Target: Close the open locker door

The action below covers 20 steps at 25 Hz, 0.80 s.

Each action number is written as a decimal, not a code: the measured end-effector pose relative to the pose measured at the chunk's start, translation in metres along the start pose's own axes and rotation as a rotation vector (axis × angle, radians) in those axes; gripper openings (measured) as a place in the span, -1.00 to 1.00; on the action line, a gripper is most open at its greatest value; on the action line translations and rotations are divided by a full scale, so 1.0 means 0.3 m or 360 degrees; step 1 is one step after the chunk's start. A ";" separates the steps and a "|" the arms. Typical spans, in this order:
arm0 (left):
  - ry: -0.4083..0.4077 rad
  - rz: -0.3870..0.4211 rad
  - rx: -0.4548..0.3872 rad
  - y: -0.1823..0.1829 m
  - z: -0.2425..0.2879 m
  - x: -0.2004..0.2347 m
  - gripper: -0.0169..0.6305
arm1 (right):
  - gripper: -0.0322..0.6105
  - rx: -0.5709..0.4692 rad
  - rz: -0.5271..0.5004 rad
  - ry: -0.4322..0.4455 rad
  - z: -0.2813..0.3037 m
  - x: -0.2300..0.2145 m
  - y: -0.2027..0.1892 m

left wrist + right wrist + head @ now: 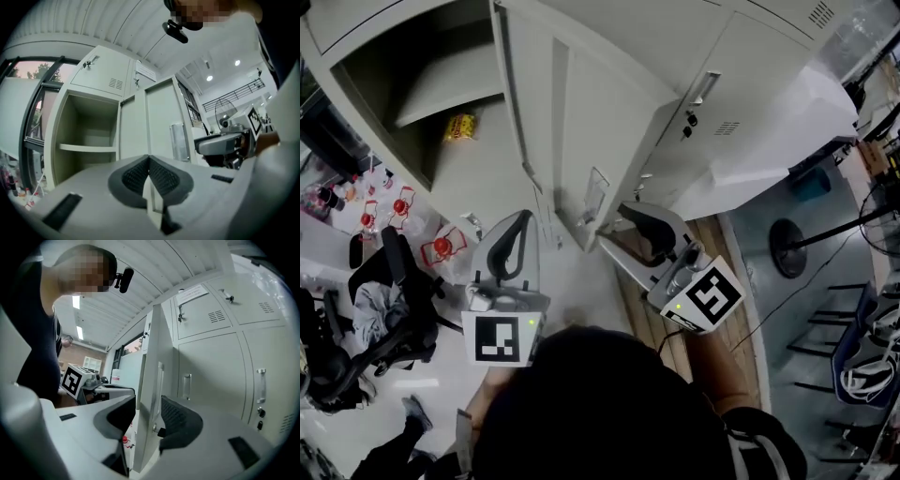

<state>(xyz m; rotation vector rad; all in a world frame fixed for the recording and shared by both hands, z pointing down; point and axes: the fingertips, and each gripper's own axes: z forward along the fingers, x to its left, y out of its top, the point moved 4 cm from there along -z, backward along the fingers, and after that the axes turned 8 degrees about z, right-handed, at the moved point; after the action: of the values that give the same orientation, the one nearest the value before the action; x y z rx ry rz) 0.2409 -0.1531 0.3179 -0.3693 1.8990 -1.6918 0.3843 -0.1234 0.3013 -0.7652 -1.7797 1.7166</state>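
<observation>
Straight to the door (572,122): hangs wide open, swung out from the locker (478,169) toward the camera, running from 12 o'clock down to dead centre of the head view. Shows a handle (592,192) low down near the free edge. Not closed yet!

Over to the right gripper (619,230), at 4 o'clock of that free edge: spread wide and straddling the door's edge. Same right gripper (147,401) in its own view, with the door (150,380) edge-on between the two pads: one pad (117,413) at 9 o'clock of it, the other at 3 o'clock, just beside the latch (161,432). No squeeze visible on either face. Straddling, then, not clamping.

Now the left gripper (520,225), at 7 o'clock of the door's edge in the head view: pinched fully together. Seen up close as the left gripper (149,161), pads (136,176) meeting down the middle, gripping nothing. Faces the open compartment and the door (159,126), apart from both.

Widening out in the head view. At 10 o'clock of the door, the open compartment with a shelf (450,98) and a yellow packet (459,127) at 6 o'clock of it. At 2 o'clock, closed lockers (722,103). Down on the floor at 9 o'clock, red-topped bottles (394,206) and a black chair (389,300). At 3 o'clock, a round stand base (787,248).
</observation>
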 end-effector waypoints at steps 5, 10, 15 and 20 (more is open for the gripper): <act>0.0091 0.0021 0.0024 0.002 -0.032 0.003 -0.94 | -0.36 0.0107 -0.0026 0.0221 0.018 -0.016 -0.003; 0.0141 0.0048 0.0033 0.011 -0.054 0.013 -0.94 | -0.36 0.0136 -0.0014 0.0402 0.039 -0.033 -0.009; 0.0165 0.0085 0.0026 0.019 -0.068 0.020 -0.94 | -0.36 0.0111 0.0045 0.0500 0.057 -0.042 -0.013; 0.0203 0.0077 0.0067 0.012 -0.086 0.028 -0.94 | -0.42 0.0070 0.0068 0.0550 0.069 -0.028 -0.012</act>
<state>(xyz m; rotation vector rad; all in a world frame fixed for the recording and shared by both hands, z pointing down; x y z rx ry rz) 0.2201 -0.1359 0.3136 -0.2016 1.9430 -1.7576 0.3749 -0.1439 0.3042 -1.0181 -1.4954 1.5340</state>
